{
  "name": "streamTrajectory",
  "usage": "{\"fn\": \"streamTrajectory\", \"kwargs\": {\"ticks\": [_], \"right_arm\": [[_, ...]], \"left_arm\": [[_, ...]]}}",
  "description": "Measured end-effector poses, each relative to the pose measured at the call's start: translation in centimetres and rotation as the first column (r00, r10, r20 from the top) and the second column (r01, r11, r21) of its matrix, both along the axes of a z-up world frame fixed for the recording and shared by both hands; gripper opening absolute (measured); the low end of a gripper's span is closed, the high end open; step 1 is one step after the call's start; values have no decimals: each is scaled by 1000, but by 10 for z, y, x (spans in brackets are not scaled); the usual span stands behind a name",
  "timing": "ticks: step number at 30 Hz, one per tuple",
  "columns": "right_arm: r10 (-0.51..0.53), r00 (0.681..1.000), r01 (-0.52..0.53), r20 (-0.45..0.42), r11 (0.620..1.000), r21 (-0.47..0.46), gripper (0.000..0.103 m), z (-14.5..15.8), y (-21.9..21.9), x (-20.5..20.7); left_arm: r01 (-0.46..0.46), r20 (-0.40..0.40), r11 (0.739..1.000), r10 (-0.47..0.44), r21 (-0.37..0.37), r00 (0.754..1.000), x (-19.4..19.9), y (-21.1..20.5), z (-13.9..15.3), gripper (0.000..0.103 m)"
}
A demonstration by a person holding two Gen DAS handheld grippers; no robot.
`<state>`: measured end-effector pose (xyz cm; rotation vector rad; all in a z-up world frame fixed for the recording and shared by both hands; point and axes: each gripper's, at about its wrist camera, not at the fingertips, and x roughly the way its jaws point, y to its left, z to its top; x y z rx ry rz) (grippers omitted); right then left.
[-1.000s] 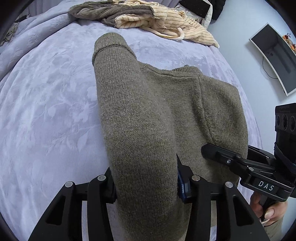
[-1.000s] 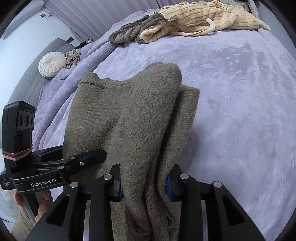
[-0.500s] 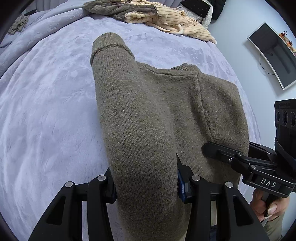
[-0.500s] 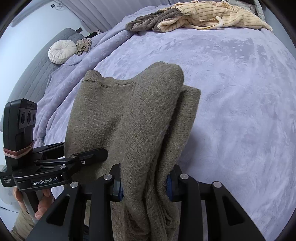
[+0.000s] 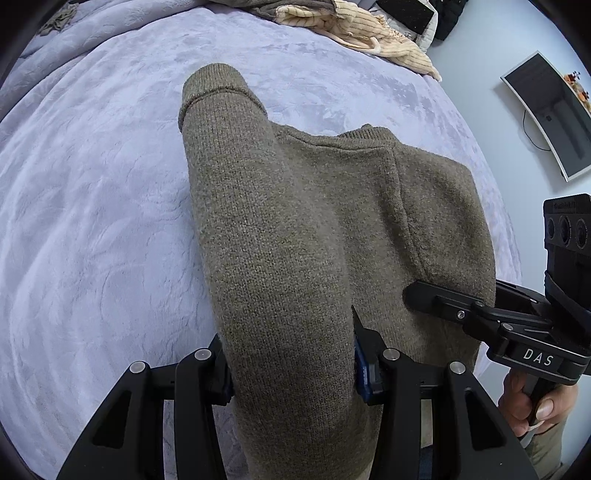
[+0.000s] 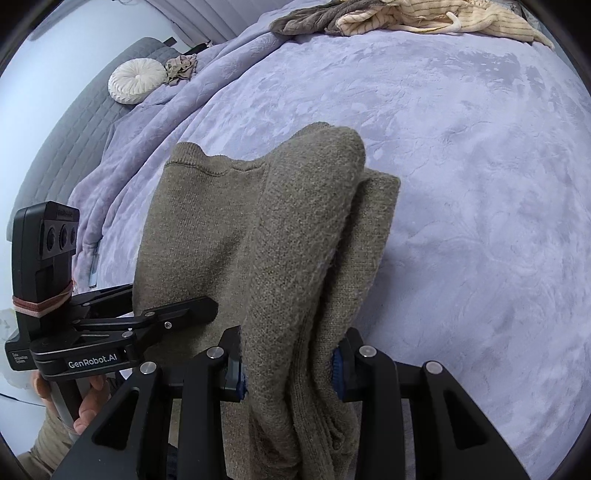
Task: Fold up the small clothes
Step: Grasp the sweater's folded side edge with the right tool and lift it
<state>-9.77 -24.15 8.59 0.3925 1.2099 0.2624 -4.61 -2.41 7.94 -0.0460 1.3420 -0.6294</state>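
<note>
An olive-brown knit sweater point(image 5: 332, 229) hangs between my two grippers above a lilac bed cover point(image 5: 92, 221). My left gripper point(image 5: 291, 365) is shut on the sweater's left side, with a sleeve and its cuff point(image 5: 214, 88) draped forward over the fingers. My right gripper point(image 6: 288, 365) is shut on the sweater point(image 6: 229, 236) at its right side, where bunched folds point(image 6: 325, 206) hang. Each gripper shows in the other's view: the right one point(image 5: 480, 314) and the left one point(image 6: 147, 325). The fingertips are hidden in the fabric.
A pile of cream striped and grey-brown clothes point(image 5: 351, 22) lies at the far side of the bed, also in the right wrist view point(image 6: 406, 18). A round white cushion point(image 6: 136, 79) sits by a grey headboard point(image 6: 66, 140). A monitor point(image 5: 550, 110) is on the wall at right.
Both grippers have lifted and pulled back with the sweater; the bed and the far clothes pile look farther away. The grips have not changed.
</note>
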Motion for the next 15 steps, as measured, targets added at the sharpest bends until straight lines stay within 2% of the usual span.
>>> {"fn": "streamTrajectory", "kwargs": {"ticks": [15], "right_arm": [[-27, 999, 28, -16, 999, 24, 36, -16, -6, -6]], "left_arm": [[17, 17, 1000, -17, 15, 1000, -1, -11, -11, 50]]}}
